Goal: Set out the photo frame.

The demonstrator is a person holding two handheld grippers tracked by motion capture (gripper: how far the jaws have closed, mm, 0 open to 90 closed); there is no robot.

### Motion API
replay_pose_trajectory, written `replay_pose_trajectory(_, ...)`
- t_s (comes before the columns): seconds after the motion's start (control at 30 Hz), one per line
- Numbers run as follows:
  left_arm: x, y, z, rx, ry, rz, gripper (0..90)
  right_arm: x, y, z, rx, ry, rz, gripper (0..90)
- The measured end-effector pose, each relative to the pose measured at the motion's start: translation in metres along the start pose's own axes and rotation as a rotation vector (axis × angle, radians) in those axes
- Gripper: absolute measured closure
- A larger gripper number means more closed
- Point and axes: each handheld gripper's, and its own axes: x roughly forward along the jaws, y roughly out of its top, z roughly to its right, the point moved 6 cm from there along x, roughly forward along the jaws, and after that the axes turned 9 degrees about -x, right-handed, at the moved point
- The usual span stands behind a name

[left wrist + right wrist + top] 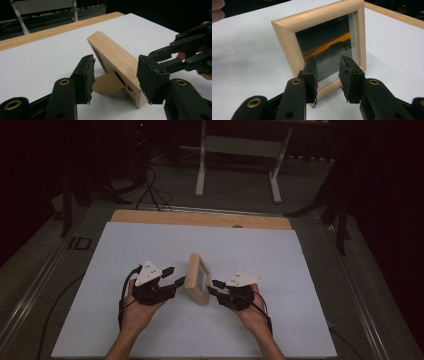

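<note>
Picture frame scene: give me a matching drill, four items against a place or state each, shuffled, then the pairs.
Items:
1. picture frame
2. left gripper
3. right gripper
4. back stand

Places or states:
A. faces the glass front, jaws apart
B. props the frame from behind, foot on the white sheet
C. stands upright between both grippers
D. at the back side, jaws open wide

Pairs: 1-C, 2-D, 3-A, 4-B
</note>
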Motion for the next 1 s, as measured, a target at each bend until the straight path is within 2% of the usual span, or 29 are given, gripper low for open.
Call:
replay_pose_trajectory(0.23, 0.004, 0.000, 0.009, -0.005, 0.006, -0.011, 35.0, -0.002, 0.000, 0.001, 0.002, -0.002, 0.005, 65.9)
replay_pose_trajectory(0.33, 0.008, -0.001, 0.012, -0.004, 0.011, -0.020, 33.1, -0.004, 0.001, 0.004, 0.011, -0.008, 0.012, 65.6)
replay_pose_trajectory(0.6, 0.017, -0.006, 0.019, -0.001, 0.006, -0.047, 29.8, -0.006, 0.001, 0.007, 0.019, -0.014, 0.017, 65.4)
replay_pose_trajectory(1.0, 0.035, -0.013, 0.023, 0.005, 0.033, -0.094, 27.7, -0.011, 0.002, 0.008, 0.029, -0.015, 0.033, 64.7)
